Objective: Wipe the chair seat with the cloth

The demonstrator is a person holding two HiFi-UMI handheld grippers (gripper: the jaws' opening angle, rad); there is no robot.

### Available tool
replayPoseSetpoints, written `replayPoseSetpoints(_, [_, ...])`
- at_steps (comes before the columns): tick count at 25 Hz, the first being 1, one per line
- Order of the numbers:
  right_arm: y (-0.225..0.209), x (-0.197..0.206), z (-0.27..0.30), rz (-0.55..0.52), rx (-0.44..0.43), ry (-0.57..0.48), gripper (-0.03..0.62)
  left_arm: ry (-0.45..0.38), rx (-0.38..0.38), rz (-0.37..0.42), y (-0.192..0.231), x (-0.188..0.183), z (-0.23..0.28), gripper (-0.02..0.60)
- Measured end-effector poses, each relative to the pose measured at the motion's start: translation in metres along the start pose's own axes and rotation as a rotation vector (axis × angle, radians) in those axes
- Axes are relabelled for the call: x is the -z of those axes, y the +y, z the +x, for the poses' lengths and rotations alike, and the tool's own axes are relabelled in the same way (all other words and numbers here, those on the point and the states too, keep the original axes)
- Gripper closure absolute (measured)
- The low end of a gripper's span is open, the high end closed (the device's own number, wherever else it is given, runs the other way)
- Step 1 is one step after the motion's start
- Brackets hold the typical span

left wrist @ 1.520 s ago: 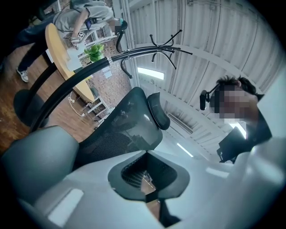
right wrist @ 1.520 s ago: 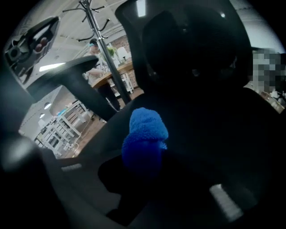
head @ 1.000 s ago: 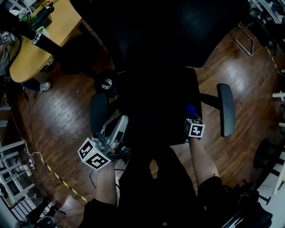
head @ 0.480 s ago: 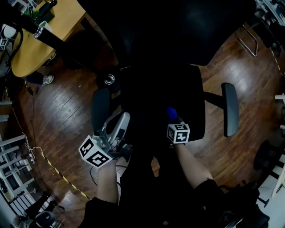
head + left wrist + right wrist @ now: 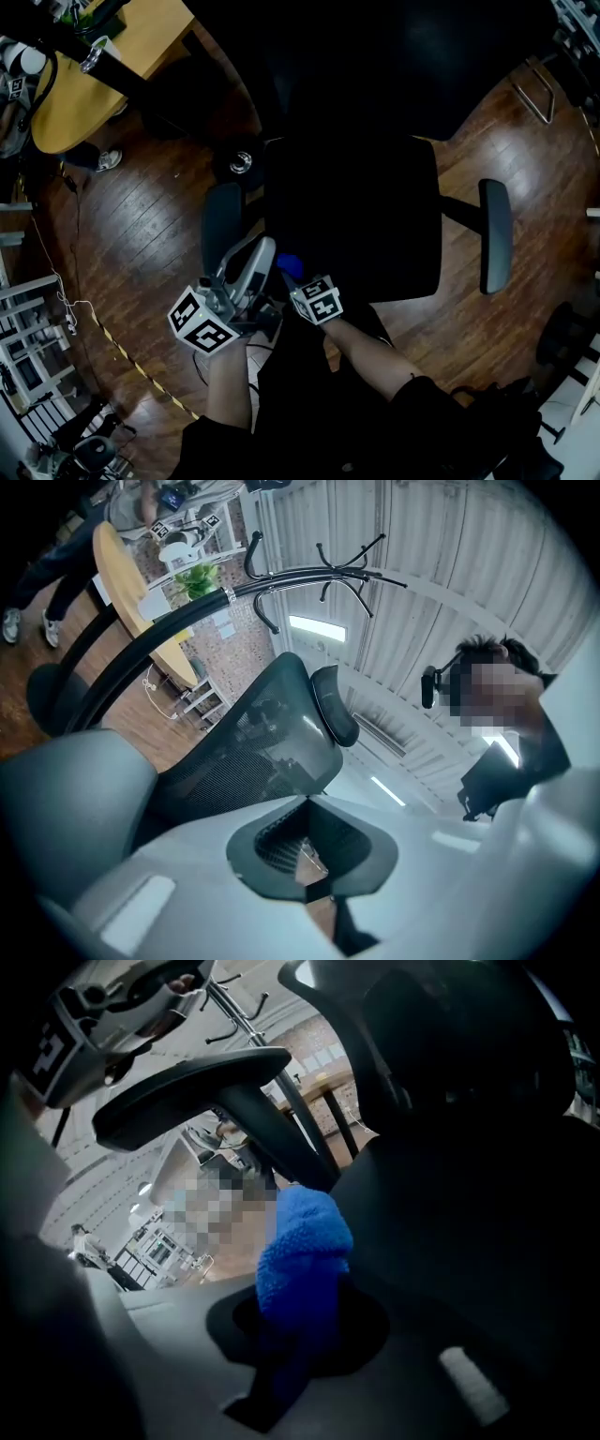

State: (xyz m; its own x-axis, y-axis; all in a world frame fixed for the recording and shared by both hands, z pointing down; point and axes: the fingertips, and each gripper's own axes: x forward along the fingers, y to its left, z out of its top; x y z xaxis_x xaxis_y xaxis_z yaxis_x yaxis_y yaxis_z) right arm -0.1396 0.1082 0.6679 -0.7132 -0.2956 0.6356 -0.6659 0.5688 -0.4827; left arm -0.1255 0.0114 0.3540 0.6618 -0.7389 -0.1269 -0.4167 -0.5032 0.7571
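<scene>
The right gripper point(image 5: 298, 281) has swept left across the chair seat point(image 5: 361, 220) to its near left corner, with its jaws clamped on the blue cloth point(image 5: 305, 1260) at the seat's edge. Just left of it, the left gripper point(image 5: 246, 274) hangs with its jaws together and nothing between them, near the left armrest point(image 5: 221, 230). A wooden table point(image 5: 75, 98) stands far left.

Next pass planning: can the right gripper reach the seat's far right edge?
Probably yes: right gripper, shut on blue cloth, is at the chair seat, near-left corner; nothing visible blocks it.
</scene>
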Motion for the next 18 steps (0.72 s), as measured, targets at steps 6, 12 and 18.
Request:
replayPoseSetpoints(6, [-0.076, 0.011, -0.048, 0.054, 0.156, -0.028, 0.557, 0.014, 0.018, 0.003, -0.002, 0.000, 0.008, 0.589])
replayPoseSetpoints(12, [-0.195, 0.034, -0.149, 0.145, 0.413, -0.047, 0.557, 0.039, 0.049, 0.003, -0.005, 0.003, 0.022, 0.589])
replayPoseSetpoints(18, [-0.264, 0.049, -0.235, 0.250, 0.584, -0.111, 0.557, 0.047, 0.079, -0.011, -0.012, 0.011, 0.035, 0.589])
